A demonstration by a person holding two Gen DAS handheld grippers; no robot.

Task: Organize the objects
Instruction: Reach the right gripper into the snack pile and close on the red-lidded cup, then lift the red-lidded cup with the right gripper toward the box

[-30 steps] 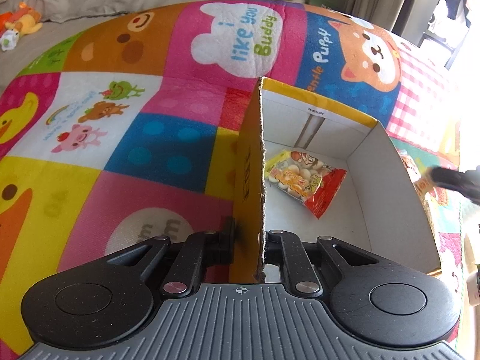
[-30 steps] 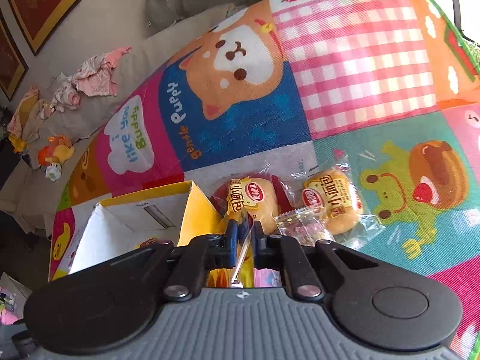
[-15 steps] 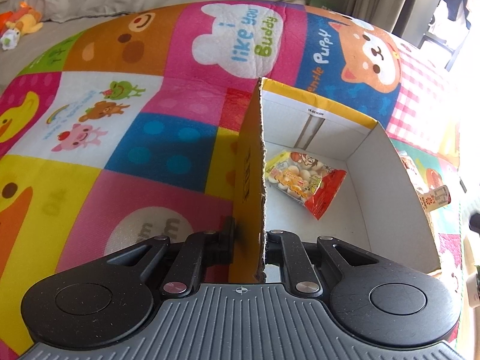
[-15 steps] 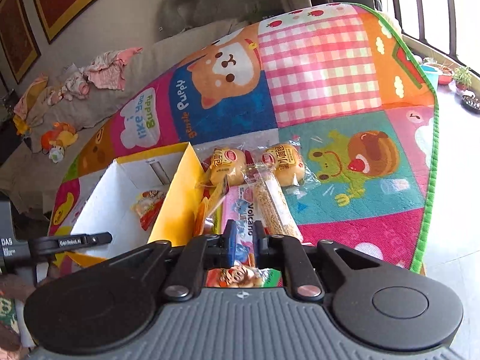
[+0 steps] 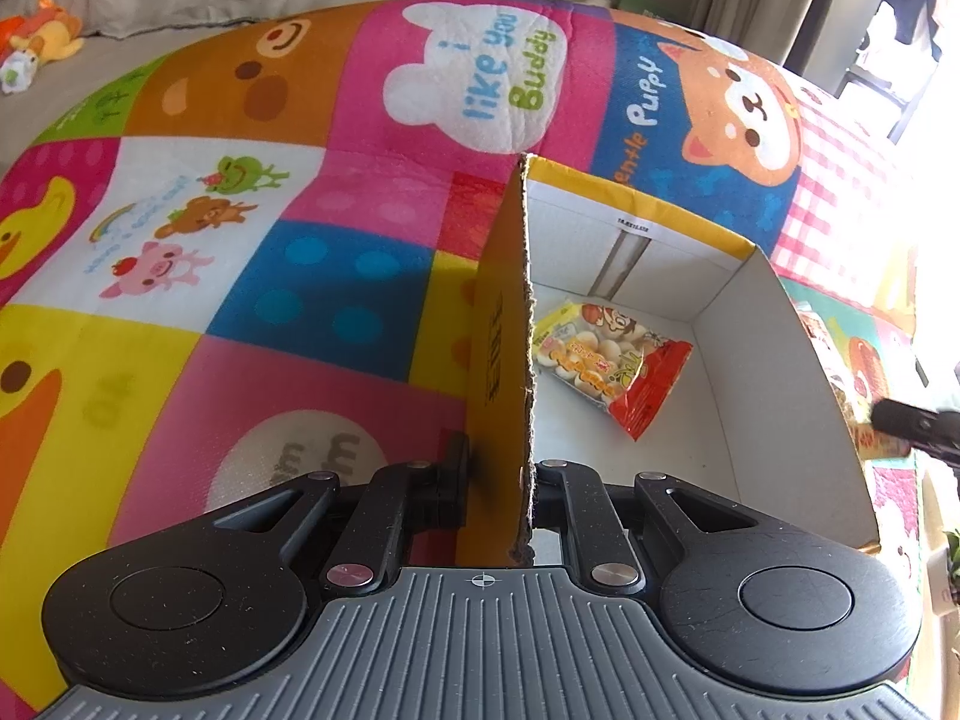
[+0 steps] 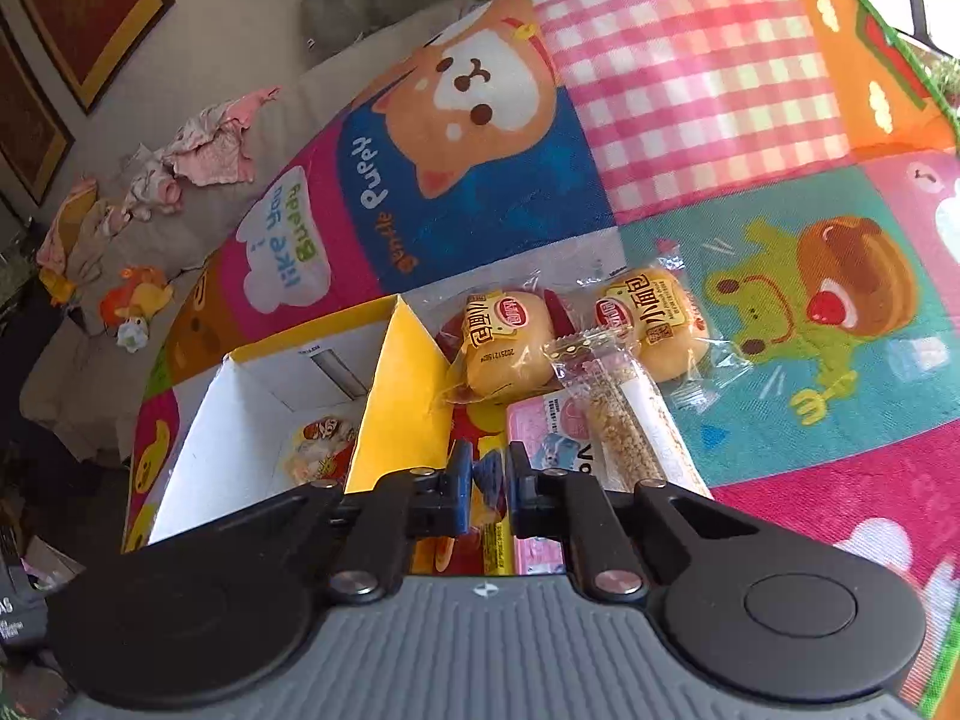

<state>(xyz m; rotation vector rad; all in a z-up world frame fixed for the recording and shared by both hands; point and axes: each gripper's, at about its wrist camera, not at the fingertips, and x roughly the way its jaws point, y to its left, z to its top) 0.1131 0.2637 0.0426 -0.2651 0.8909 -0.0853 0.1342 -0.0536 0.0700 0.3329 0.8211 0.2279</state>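
Note:
A yellow cardboard box [image 5: 780, 360] with white inside stands on the play mat. One red-yellow snack bag [image 5: 606, 354] lies in it. My left gripper [image 5: 498, 474] is shut on the box's left wall. The box also shows in the right wrist view [image 6: 240, 420]. My right gripper [image 6: 486, 480] is down low beside the box's right wall, its fingers nearly closed around the edge of a red-yellow snack packet [image 6: 486, 516]. Ahead lie two wrapped buns [image 6: 510, 348] [image 6: 654, 318], a clear sesame stick pack [image 6: 624, 420] and a pink packet [image 6: 540, 432].
The colourful play mat [image 5: 300, 276] covers the floor. A grey sofa [image 6: 252, 180] with clothes and a plush toy [image 6: 135, 300] lies behind it. The mat's green edge [image 6: 900, 30] runs at the far right. My right gripper tip shows in the left wrist view [image 5: 912, 420].
My right gripper rose and pulled back half a second ago, then came down close over the snacks beside the box. The left gripper and box stayed still.

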